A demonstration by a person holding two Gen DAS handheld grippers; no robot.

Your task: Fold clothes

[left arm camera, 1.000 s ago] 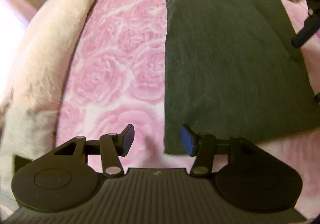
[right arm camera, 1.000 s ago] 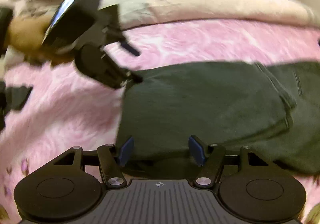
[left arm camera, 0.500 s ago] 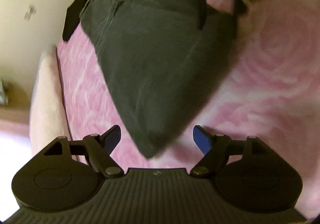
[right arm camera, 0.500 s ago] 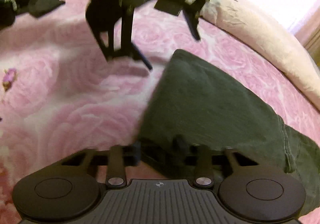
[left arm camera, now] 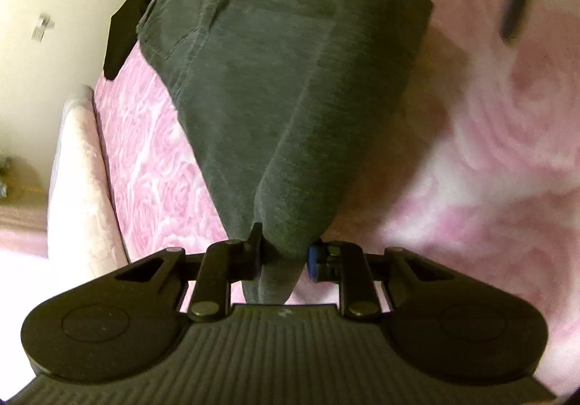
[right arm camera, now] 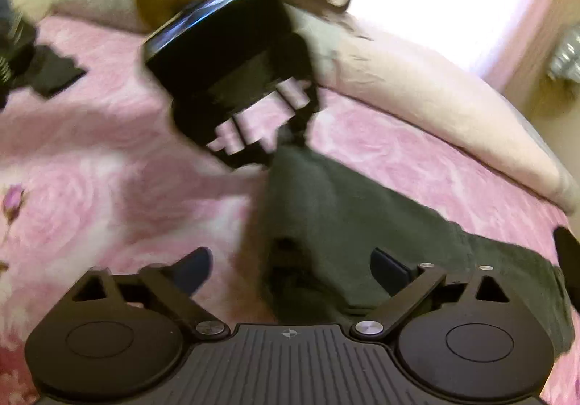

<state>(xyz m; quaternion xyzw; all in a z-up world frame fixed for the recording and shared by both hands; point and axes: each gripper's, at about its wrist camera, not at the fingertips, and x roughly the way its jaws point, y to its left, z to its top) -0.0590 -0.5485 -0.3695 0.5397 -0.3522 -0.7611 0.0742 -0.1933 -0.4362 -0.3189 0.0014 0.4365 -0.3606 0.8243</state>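
Left wrist view: left hand-held gripper (left arm camera: 283,253) closing on hem corner of dark trousers (left arm camera: 253,86); long axis running straight away toward waistband. Right hand-held gripper (right arm camera: 290,269) opening wide, adjacent corner between jaws, unpinched. Trousers on bed (left arm camera: 489,151).

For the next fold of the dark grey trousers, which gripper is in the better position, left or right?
Left, probably. The left gripper is closing its jaws on the end of the dark grey trousers, bunched between its pads. The right gripper is opening; the cloth lies between its fingers, untouched.
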